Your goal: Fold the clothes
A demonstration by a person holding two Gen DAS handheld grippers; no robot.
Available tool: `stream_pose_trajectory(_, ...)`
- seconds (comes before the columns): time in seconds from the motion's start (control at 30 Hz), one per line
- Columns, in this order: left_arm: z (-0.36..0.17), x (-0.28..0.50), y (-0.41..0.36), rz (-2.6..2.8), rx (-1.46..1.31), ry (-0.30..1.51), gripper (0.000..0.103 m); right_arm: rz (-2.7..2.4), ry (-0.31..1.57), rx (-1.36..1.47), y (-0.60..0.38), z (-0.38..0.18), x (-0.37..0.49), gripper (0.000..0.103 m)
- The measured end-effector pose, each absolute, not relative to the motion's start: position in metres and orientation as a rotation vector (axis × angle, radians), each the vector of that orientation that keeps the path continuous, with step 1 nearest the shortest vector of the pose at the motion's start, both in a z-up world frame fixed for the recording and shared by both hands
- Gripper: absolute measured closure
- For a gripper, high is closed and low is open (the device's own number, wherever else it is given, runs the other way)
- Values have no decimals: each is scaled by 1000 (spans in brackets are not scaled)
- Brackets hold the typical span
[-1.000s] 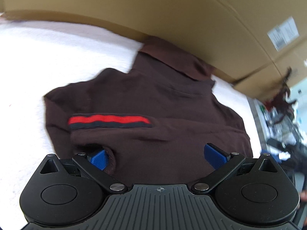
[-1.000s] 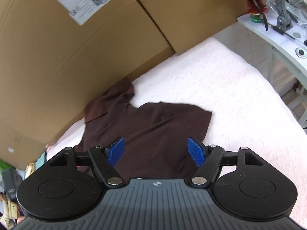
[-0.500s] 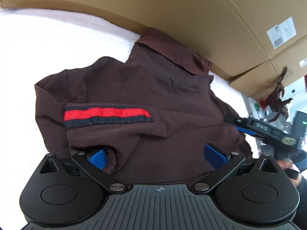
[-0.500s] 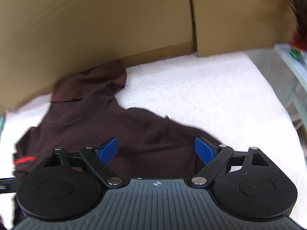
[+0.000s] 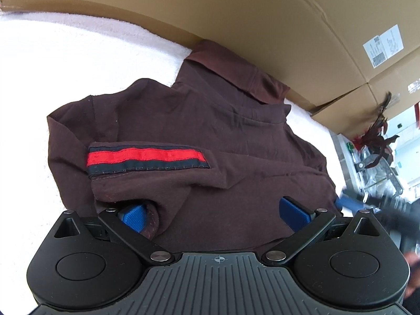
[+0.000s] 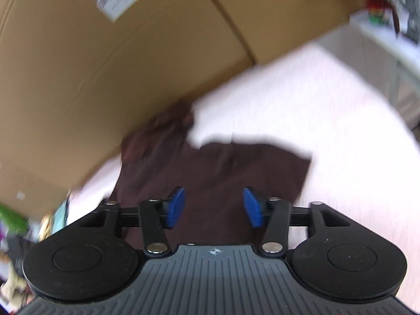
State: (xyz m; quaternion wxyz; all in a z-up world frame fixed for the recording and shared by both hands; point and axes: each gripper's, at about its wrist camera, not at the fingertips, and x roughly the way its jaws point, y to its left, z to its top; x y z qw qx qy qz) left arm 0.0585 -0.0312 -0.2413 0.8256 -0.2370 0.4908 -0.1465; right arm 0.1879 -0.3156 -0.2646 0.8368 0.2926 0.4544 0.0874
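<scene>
A dark brown polo shirt [image 5: 199,136] lies on the white towelled surface [image 5: 65,60], collar toward the cardboard. One sleeve with a red and navy stripe [image 5: 147,157] is folded across the body. My left gripper [image 5: 211,211] is open just over the near hem, its left fingertip [image 5: 131,214] tucked under a fold of cloth. In the blurred right wrist view the shirt [image 6: 215,168] lies below my right gripper [image 6: 214,206], which is open with nothing between its pads. The right gripper shows as a blurred blue tip [image 5: 349,203] at the shirt's right edge.
Large cardboard boxes [image 5: 262,26] stand right behind the shirt's collar. A white side table [image 6: 388,34] with clutter sits at the far right. White towelled surface [image 6: 341,120] extends to the right of the shirt.
The right gripper has swung quickly, blurring its view, and its pads stand closer together than before. The left gripper has edged nearer the shirt. The shirt lies as it did.
</scene>
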Motion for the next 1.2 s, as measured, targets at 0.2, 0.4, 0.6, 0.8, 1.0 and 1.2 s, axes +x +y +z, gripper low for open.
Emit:
stream_pose_trajectory(0.2,-242,59,-32,-306,-501,1043,0,147,1059,565,-312,-283,163,93)
stream_pose_trajectory(0.4,-243,58,-30,-308,-514,1034,0,125,1059,515,-306,-272,165,90)
stream_pose_trajectory(0.6,-243,54,-29,-313,-520,1016,0,116,975,518,-296,-250,189,58)
stream_pose_trajectory(0.8,-241,51,-36,-322,-447,1006,0,280,1022,372,-233,-252,225,53)
stream_pose_trajectory(1.0,-239,45,-47,-347,-321,1007,0,397,1061,235,-169,-275,256,56)
stream_pose_trajectory(1.2,-237,34,-42,-374,-306,1046,0,317,1034,326,-179,-265,279,66)
